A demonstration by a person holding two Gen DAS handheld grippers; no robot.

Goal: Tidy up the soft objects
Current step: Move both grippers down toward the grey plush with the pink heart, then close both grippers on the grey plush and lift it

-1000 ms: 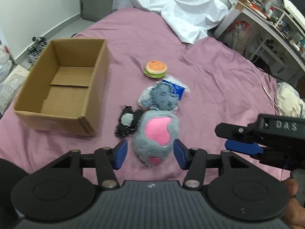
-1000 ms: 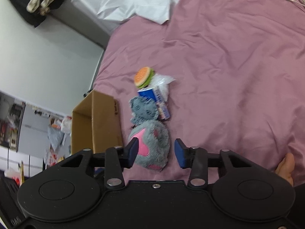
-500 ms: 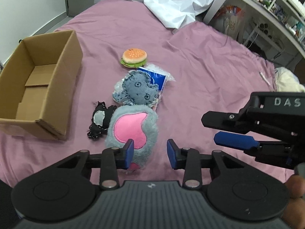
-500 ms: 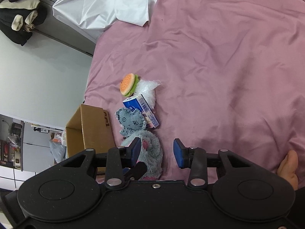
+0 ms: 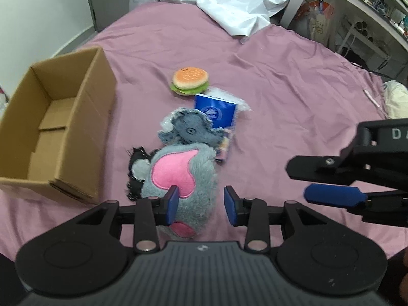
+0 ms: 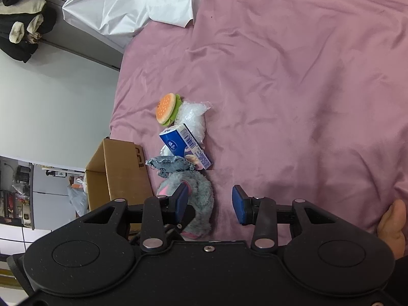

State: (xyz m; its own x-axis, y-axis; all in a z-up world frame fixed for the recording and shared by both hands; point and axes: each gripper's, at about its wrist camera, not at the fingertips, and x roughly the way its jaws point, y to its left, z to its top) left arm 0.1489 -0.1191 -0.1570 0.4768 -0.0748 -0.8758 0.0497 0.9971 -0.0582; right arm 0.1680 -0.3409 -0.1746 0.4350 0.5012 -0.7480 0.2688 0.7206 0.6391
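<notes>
Two grippers in view, both with jaws spread and nothing between the pads. Left gripper [image 5: 201, 205] hovers over the near end of the grey plush [image 5: 183, 176], which lies on the pink bedsheet [image 5: 280, 89] with its pink heart patch facing up; whether the left pad touches the fur cannot be told. Right gripper [image 6: 210, 205] sits to the right of the plush, seen side-on in the left wrist view [image 5: 331, 193]. Denim toy [image 5: 190, 130] lies touching the far end of the plush, overlapping the blue packet [image 5: 216, 112]. Plush burger [image 5: 190, 80] lies just beyond the packet. Black-and-grey item [image 5: 137, 170] lies against the plush's left side. Open cardboard box [image 5: 91, 117] stands to the left. White sheet [image 5: 229, 2] bunched at the far end.
</notes>
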